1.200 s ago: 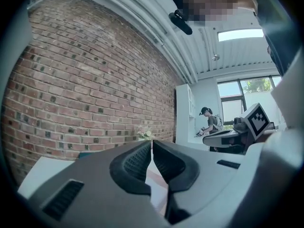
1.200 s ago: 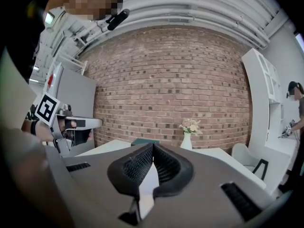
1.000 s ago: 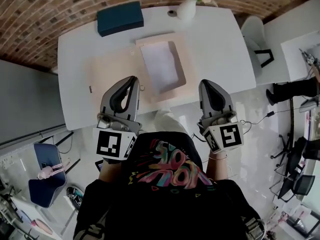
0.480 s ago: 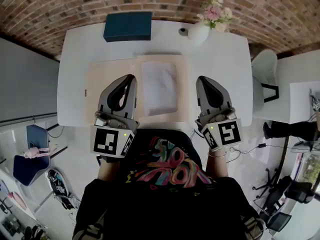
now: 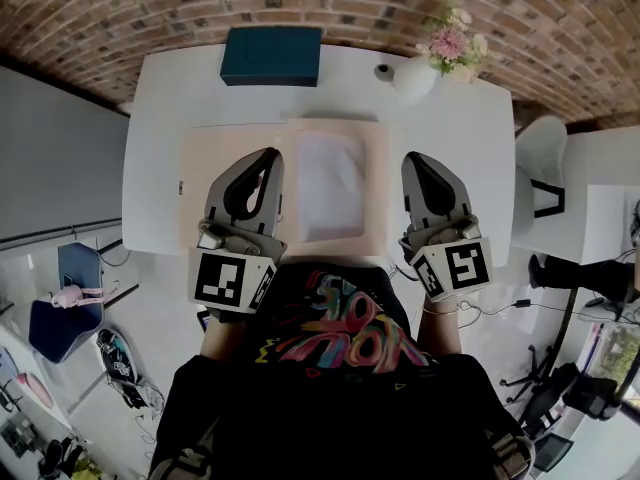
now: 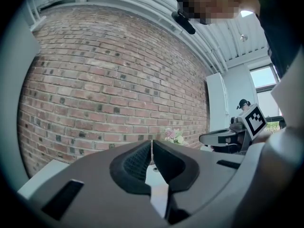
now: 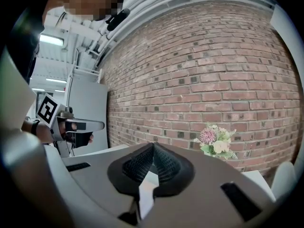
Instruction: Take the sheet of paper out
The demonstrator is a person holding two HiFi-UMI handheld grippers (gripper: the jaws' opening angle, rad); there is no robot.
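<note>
Paper [image 5: 332, 183] lies between left tool [image 5: 270, 154] and right tool [image 5: 412, 158].

My left tongs [image 5: 268, 158] and right tongs [image 5: 413, 160] are grey, with black-and-white square markers. White bench [image 5: 160, 98], white sheet of paper [image 5: 330, 183], tan folder [image 5: 222, 158]; the box [image 5: 272, 56] looks dark teal, I think.
</note>
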